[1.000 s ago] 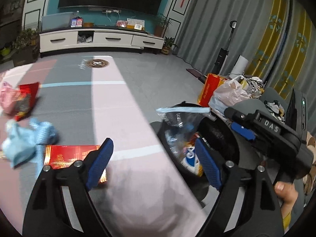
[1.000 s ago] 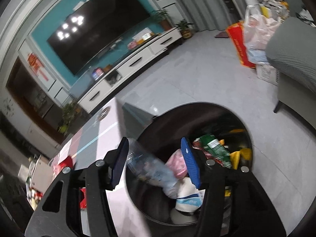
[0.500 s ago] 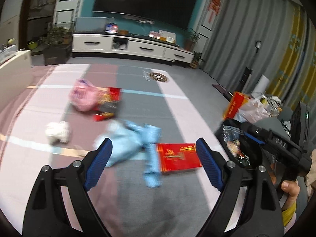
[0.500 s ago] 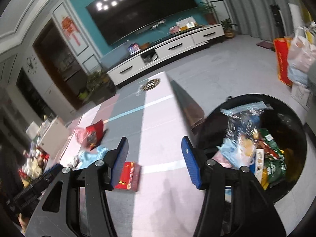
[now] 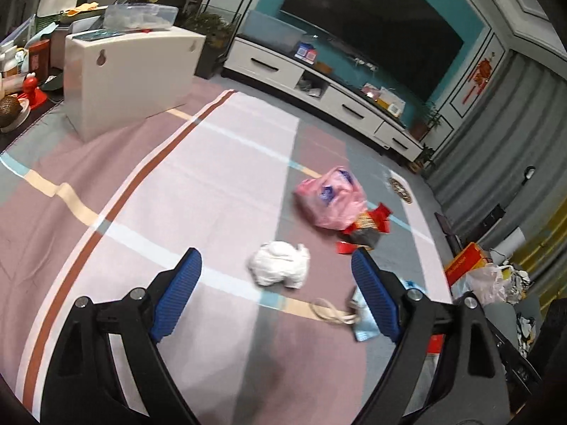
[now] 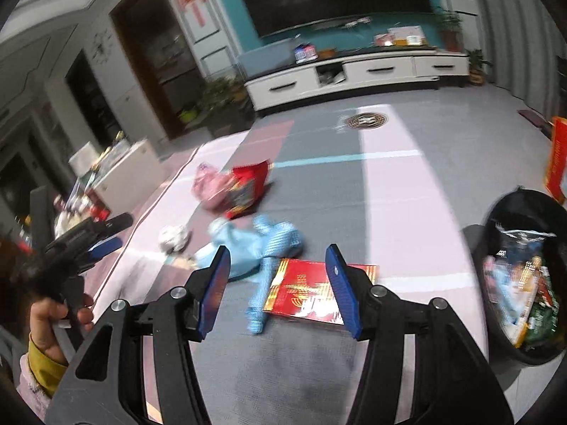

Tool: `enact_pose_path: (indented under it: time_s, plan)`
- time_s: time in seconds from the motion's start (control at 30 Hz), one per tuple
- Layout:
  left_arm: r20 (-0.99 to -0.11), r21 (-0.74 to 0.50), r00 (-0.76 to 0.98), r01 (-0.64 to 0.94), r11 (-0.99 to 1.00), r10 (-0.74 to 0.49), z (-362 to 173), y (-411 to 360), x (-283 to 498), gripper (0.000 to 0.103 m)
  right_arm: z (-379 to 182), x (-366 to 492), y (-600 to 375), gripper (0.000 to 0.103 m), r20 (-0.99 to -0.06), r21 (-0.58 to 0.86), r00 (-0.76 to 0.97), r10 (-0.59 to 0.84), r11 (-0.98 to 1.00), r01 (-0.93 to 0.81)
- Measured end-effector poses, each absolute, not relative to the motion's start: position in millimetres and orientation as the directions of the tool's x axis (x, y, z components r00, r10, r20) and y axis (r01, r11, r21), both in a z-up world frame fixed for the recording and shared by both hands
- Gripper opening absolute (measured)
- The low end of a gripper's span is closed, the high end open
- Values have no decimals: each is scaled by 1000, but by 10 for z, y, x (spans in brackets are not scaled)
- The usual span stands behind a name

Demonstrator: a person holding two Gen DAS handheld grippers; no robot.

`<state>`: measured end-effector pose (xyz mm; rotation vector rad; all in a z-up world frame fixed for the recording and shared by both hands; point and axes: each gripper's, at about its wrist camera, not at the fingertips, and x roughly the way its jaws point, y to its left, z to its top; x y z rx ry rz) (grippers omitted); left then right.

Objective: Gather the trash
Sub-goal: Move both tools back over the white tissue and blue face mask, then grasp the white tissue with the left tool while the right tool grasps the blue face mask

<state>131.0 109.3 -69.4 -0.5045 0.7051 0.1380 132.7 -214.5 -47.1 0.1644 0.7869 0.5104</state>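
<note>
Hovering over the striped cloth [image 5: 219, 191], the left gripper [image 5: 276, 294] is standing spread and empty, a white wad [image 5: 280, 269] lying between its fingertips. The right gripper [image 6: 278, 285] is gaping empty above a red packet [image 6: 301, 294], the trash bin [image 6: 496, 219] sitting off to its right.

Room looked like a regular living room. Big dark TV [image 5: 372, 17] hung on a teal wall [image 6: 226, 10], ceiling lights reflecting in its screen. Right under the TV sat a long white cabinet [image 6: 358, 72] with black drawer handles and small boxes on top. Potted plants [image 6: 476, 63] stood at the cabinet's right end, more greenery [image 6: 219, 95] at its left. Grey curtains [image 5: 496, 134] hung right of the TV, red paper decorations [image 5: 482, 72] on the wall panels either side. Floor [image 6: 478, 120] in front of the cabinet was grey; nearer, a cloth-covered surface [image 5: 177, 194] in pink, grey and white bands. A white box-like unit [image 5: 131, 78] stood left of the cabinet.
</note>
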Motion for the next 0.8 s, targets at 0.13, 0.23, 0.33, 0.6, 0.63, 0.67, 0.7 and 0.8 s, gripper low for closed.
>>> enact_pose_path:
  time_s: [0.13,0.23,0.33,0.6,0.63,0.67,0.7,0.8]
  plan:
    - [-665,-380,745,-288,879,-43,-767,1057,1371,86,-519,1369,-1793,55,-658,303,551,513,850,-430]
    - [-666,-328,746,-286,900,-6,-785,966,1443,86,-558,1393,-1574,55,-675,285,531,511,846,-451]
    - [-667,-286,745,-290,913,28,-809,898,1498,86,-607,1435,-1429,55,-696,264,522,494,851,-453]
    - [-706,-294,708,-295,909,2,-966,869,1698,86,-686,1574,-1177,55,-715,214,518,469,853,-476]
    - [-709,-297,705,-296,908,-2,-977,869,1713,86,-699,1600,-1158,55,-716,214,517,468,853,-475]
    - [-710,-302,704,-296,906,-7,-985,870,1727,85,-724,1631,-1138,55,-720,208,520,459,858,-469]
    - [-711,-303,703,-292,907,-12,-994,868,1748,85,-743,1651,-1117,55,-723,203,522,452,862,-465]
    - [-721,-294,693,-284,913,-16,-1016,834,1791,85,-795,1690,-1070,55,-728,197,524,442,867,-458]
